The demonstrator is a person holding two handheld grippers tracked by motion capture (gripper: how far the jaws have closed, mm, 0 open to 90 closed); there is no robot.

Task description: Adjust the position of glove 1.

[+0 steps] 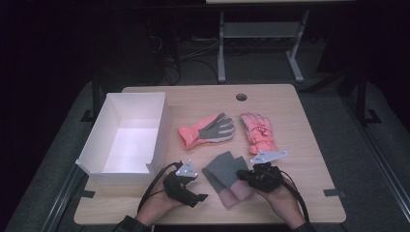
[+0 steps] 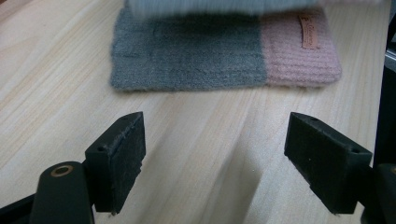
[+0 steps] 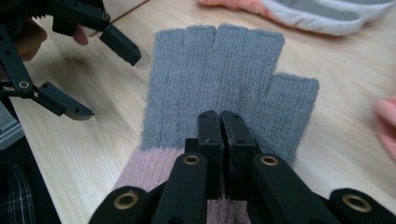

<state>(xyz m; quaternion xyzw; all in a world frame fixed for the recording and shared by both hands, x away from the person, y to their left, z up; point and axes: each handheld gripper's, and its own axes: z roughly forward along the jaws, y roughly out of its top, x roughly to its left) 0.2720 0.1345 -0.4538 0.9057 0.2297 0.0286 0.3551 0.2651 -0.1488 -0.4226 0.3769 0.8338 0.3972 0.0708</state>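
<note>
Right tongs (image 3: 221, 122) are clamped on our grey-and-pink knitted fingerless glove (image 3: 229, 74); left tongs (image 2: 215, 158) stand apart. Next, we judge, lift toward the far-left white box (image 1: 113, 166).

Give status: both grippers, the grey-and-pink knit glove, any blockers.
Right gripper shut on grey-and-pink knit fingerless glove. Left gripper open, holding nothing, jaws facing the glove. Nothing between them; white open box stands left.

Carrying everything — a pale wood-grain table (image 1: 300, 145) with a round cable hole (image 1: 241, 97) near its far edge. Lying directly on it: a white open box (image 1: 126, 140) at the left, a coral-and-grey glove (image 1: 207, 130) mid-table, a pink glove (image 1: 257, 132) beside it, and — near the front edge — a grey-and-pink knitted fingerless glove (image 1: 223, 178).
</note>
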